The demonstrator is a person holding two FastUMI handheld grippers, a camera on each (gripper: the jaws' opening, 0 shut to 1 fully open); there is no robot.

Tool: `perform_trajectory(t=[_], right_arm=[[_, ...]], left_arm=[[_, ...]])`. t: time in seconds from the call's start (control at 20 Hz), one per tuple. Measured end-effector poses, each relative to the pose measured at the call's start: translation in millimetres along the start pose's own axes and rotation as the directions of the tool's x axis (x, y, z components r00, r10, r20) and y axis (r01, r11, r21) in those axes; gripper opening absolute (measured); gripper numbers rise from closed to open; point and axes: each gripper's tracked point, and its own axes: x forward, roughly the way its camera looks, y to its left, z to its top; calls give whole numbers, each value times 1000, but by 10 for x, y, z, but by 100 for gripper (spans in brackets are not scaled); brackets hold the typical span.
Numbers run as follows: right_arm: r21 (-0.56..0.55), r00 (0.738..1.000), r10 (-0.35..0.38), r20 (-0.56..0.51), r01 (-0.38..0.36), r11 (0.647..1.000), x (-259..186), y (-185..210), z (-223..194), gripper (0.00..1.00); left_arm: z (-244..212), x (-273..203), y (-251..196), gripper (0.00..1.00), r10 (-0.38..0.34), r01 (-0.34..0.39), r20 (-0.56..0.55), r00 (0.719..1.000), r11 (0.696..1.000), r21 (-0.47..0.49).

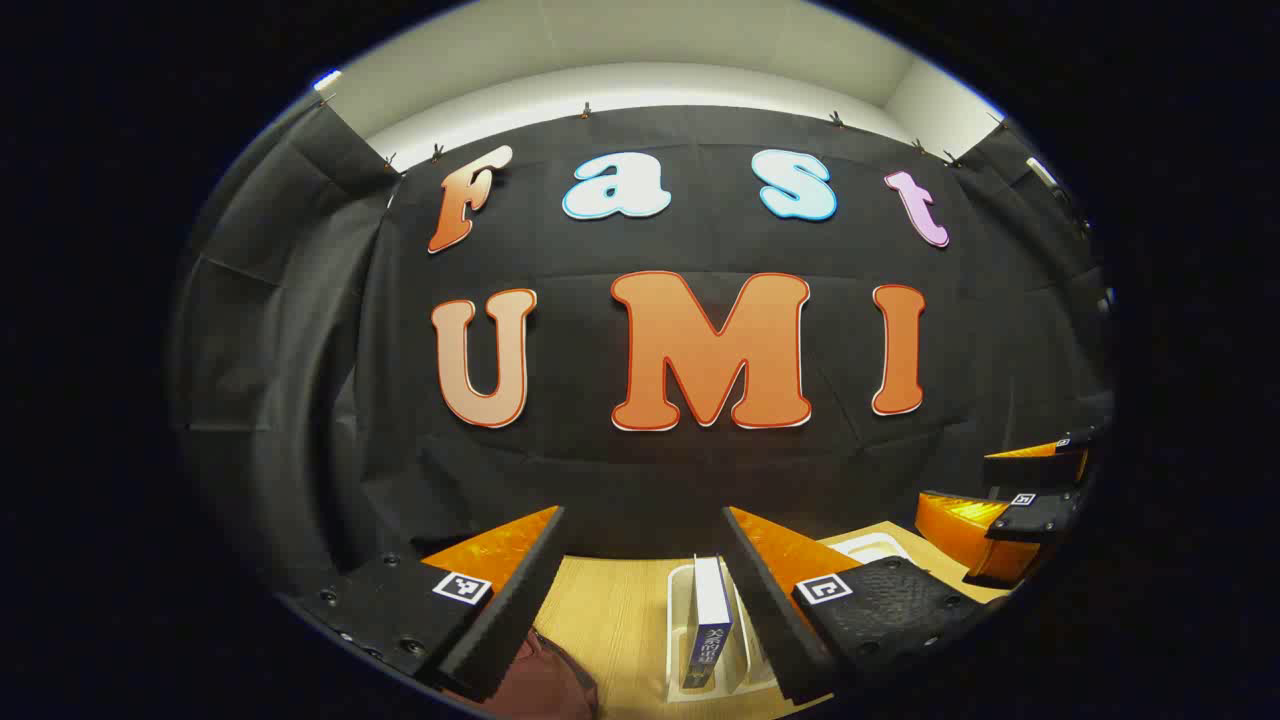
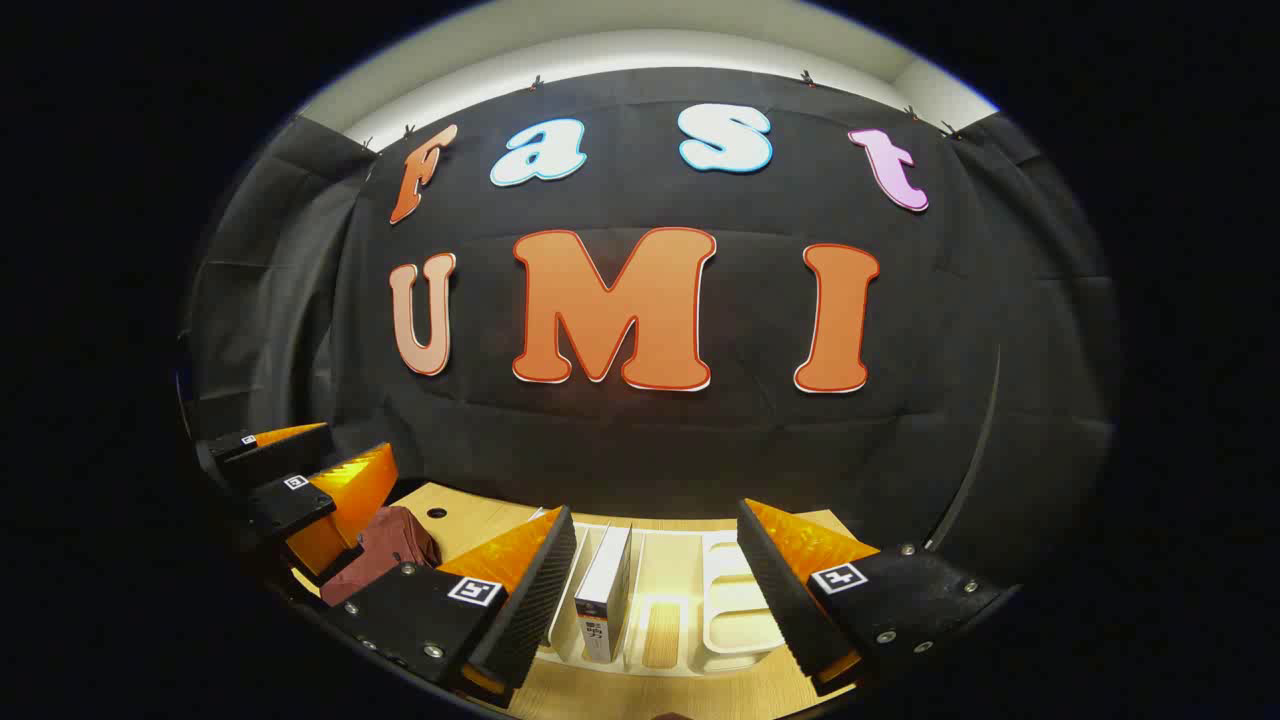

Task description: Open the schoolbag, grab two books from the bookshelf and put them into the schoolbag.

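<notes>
One upright book with a white cover and a dark blue spine (image 1: 708, 622) is counted in the left gripper view, standing in a slot of a white plastic slotted book rack (image 1: 680, 590); one upright book (image 2: 605, 592) is likewise seen in the right gripper view, in the rack (image 2: 735, 610), whose other slots are seen to hold nothing. Whether a second book stands anywhere cannot be told. One dark red fabric schoolbag (image 1: 545, 680) is noted at the lower edge of the left gripper view, to the left of the rack, and again (image 2: 385, 550) at the left in the right gripper view; whether it is opened cannot be told. Two grippers are counted. The left gripper (image 1: 645, 590) is held with its fingers spread apart and nothing grasped, the book seen between them but farther off. The right gripper (image 2: 655, 590) is likewise spread, gripping nothing. In each view the other gripper is also seen at the side (image 1: 1010, 500) (image 2: 300, 480). Rack and bag are set on a light wooden tabletop (image 1: 610, 610). A black cloth wall (image 2: 640, 440) is hung behind, with a pale wall strip (image 2: 640, 45) above it.
</notes>
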Motion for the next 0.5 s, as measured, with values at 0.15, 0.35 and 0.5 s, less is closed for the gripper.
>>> perform_trajectory(t=[0.15, 0.35, 0.5], right_arm=[[-5, 1000, 4, 3, -4, 1000, 21, 20, 4, 96], [-5, 1000, 7, -5, -7, 1000, 37, 36, -22, 96], [-6, 1000, 6, -6, -6, 1000, 48, 47, -33, 96]], left_arm=[[-41, 18, 7, 95, 2, -2, -13, 1000, 1000, -3], [-44, 40, 7, 97, 2, -2, -11, 1000, 1000, -1], [-74, 47, -9, 97, -3, 3, -18, 1000, 1000, -3]])
